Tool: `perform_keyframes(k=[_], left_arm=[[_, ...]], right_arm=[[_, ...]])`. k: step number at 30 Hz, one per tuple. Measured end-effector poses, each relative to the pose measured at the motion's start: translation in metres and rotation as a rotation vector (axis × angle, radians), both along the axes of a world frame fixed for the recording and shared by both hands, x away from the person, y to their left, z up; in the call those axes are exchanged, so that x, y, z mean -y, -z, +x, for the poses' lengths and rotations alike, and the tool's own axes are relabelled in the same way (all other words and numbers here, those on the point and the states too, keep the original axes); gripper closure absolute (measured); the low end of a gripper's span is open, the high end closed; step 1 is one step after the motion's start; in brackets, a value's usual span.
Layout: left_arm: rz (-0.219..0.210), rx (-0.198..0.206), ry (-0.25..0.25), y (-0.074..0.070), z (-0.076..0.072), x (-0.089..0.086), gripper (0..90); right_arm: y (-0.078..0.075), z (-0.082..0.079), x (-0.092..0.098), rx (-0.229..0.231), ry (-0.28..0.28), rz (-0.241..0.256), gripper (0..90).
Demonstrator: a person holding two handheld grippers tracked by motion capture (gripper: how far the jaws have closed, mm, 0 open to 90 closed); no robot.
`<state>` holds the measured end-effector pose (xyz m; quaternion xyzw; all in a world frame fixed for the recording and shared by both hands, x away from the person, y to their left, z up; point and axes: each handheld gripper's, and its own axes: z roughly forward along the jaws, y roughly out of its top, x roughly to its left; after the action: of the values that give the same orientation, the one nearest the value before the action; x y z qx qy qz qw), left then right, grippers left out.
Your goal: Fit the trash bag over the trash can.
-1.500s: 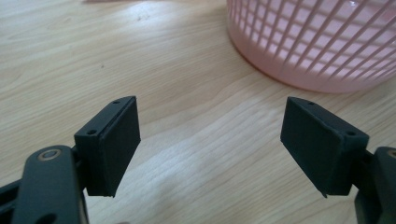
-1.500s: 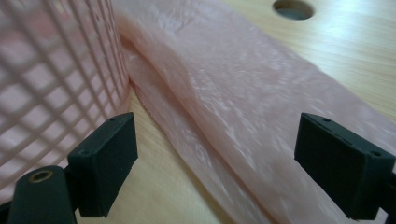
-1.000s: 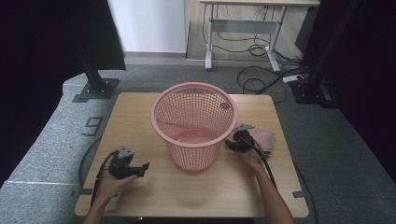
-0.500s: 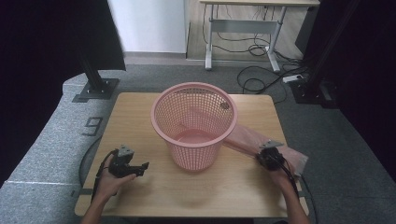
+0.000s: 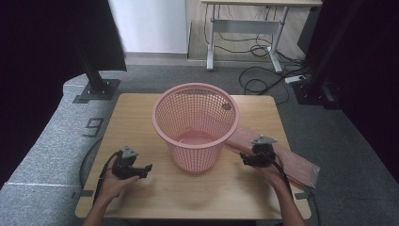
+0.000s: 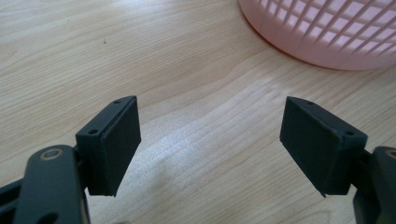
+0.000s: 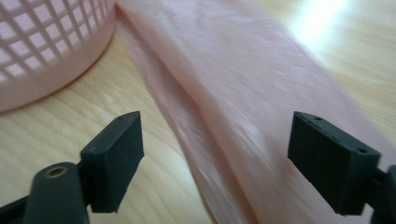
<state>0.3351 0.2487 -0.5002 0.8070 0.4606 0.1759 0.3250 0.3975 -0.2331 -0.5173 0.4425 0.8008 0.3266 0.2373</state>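
The right gripper [image 5: 250,159] has let go and swung back, jaws wide over the flattened pink bag [image 5: 287,160] beside the basket [image 5: 195,123], while the left gripper [image 5: 141,170] waits wide on the desk [image 5: 141,117], so the bag now needs regrasping.

Right gripper view: the long pink plastic bag [image 7: 261,107] is motion-blurred and cut off at the lower and right edges. The pink lattice plastic basket [image 7: 42,46] is cropped at upper left; in the high view it hides the bag's far end.
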Motion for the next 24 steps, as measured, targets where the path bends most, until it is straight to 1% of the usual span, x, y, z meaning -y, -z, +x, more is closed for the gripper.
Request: perform_keyframes(k=[2, 3, 4, 6, 7, 8, 10, 12, 14, 16, 19, 22, 24], left_arm=[[0.002, -0.002, 0.0, 0.0, 0.0, 0.0, 20.2], [0.001, -0.003, -0.001, 0.001, 0.0, -0.001, 20.3], [0.001, -0.005, -0.001, 0.001, 0.0, -0.001, 20.3], [0.005, -0.007, -0.002, 0.002, 0.001, 0.0, 20.3], [0.006, -0.009, -0.002, 0.002, 0.001, 0.0, 20.3], [0.007, -0.01, -0.003, 0.003, 0.001, 0.0, 20.3], [0.007, -0.01, -0.001, 0.003, 0.001, 0.0, 20.3], [0.003, -0.013, -0.003, 0.003, 0.001, 0.0, 20.5], [-0.016, -0.02, -0.007, 0.002, 0.001, -0.002, 21.4], [-0.025, -0.017, -0.007, 0.001, 0.001, -0.003, 21.9], [-0.032, -0.007, -0.016, 0.0, 0.0, -0.005, 22.1], [-0.032, -0.002, -0.017, -0.001, -0.002, -0.005, 22.0], [-0.031, -0.001, -0.012, -0.001, -0.002, -0.004, 22.0]], right_arm=[[0.006, 0.011, -0.008, -0.037, -0.021, -0.008, 14.9], [0.009, 0.017, -0.011, -0.066, -0.017, -0.011, 14.2], [0.013, 0.023, -0.013, -0.082, -0.009, -0.006, 13.5], [0.017, 0.03, -0.014, -0.098, -0.002, 0.034, 13.3], [0.023, 0.037, -0.013, -0.124, -0.001, 0.063, 12.6], [0.023, 0.037, -0.013, -0.124, -0.001, 0.063, 12.6], [0.027, 0.041, -0.015, -0.151, 0.018, 0.048, 12.0], [0.029, 0.043, -0.015, -0.128, 0.02, 0.039, 12.2], [0.029, 0.044, -0.015, -0.124, 0.03, 0.043, 13.7], [0.029, 0.043, -0.013, -0.106, 0.049, 0.047, 19.5], [0.028, 0.042, -0.007, -0.09, 0.063, 0.056, 32.3], [0.027, 0.042, 0.0, -0.08, 0.059, 0.062, 45.7], [0.028, 0.041, 0.006, -0.062, 0.042, 0.068, 53.6]])
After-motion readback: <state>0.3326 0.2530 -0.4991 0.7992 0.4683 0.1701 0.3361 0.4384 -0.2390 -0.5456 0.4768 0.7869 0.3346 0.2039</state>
